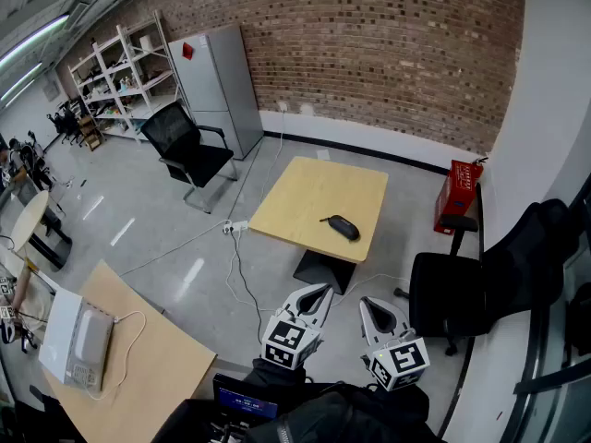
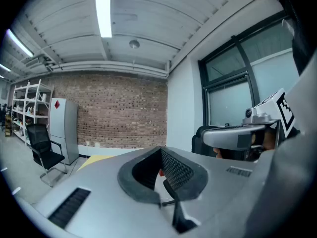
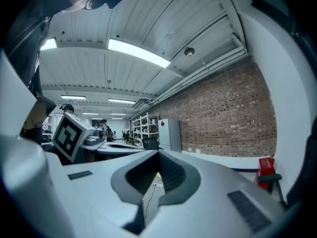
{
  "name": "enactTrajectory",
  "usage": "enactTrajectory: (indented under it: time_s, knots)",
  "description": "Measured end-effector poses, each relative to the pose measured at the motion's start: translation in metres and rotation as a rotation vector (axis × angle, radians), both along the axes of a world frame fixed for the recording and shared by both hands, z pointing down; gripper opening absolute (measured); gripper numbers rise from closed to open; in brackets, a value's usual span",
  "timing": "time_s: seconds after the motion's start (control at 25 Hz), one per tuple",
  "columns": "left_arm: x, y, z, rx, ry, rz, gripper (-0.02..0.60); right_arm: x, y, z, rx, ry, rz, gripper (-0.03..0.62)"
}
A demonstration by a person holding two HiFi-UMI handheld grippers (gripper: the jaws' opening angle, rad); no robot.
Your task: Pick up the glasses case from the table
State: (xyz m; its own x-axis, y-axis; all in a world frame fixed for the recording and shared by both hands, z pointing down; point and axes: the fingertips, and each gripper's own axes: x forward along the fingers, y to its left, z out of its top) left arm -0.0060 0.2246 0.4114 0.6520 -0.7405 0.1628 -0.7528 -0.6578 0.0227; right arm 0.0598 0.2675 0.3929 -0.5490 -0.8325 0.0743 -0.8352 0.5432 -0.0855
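- Claws nearest, side by side: left claw [image 1: 317,295] closed on nothing, right claw [image 1: 374,310] likewise closed and empty.
- Beyond them, well apart, wooden table [image 1: 305,192] with dark glasses case [image 1: 340,226] lying near its nearer right edge.
- Right of the table, red box [image 1: 457,197] on the floor.
- Farther back, black chair [image 1: 189,150], grey cabinet [image 1: 217,81], brick wall [image 1: 388,44].

A glasses case [image 1: 340,226] lies flat and closed on a pale wooden square tabletop [image 1: 305,197]. It is a small, dark, nearly black case with a long oval shape and rounded ends. Its long axis runs from about 10 o'clock to 4 o'clock. It sits toward 4 o'clock from the tabletop's centre, near that edge but fully on the surface, with nothing touching it.
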Motion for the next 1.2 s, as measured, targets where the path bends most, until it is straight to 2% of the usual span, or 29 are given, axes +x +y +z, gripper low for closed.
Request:
enactTrajectory:
  time_s: [0.72,1.2]
  knots:
    - [0.015,-0.004,0.013,-0.018,-0.003,0.017,0.000,0.006,-0.003,0.010,-0.004,0.015,-0.021,0.005]
    - [0.039,-0.009,0.027,-0.049,-0.035,0.023,0.000,0.036,-0.003,0.024,-0.042,-0.015,-0.031,0.005]
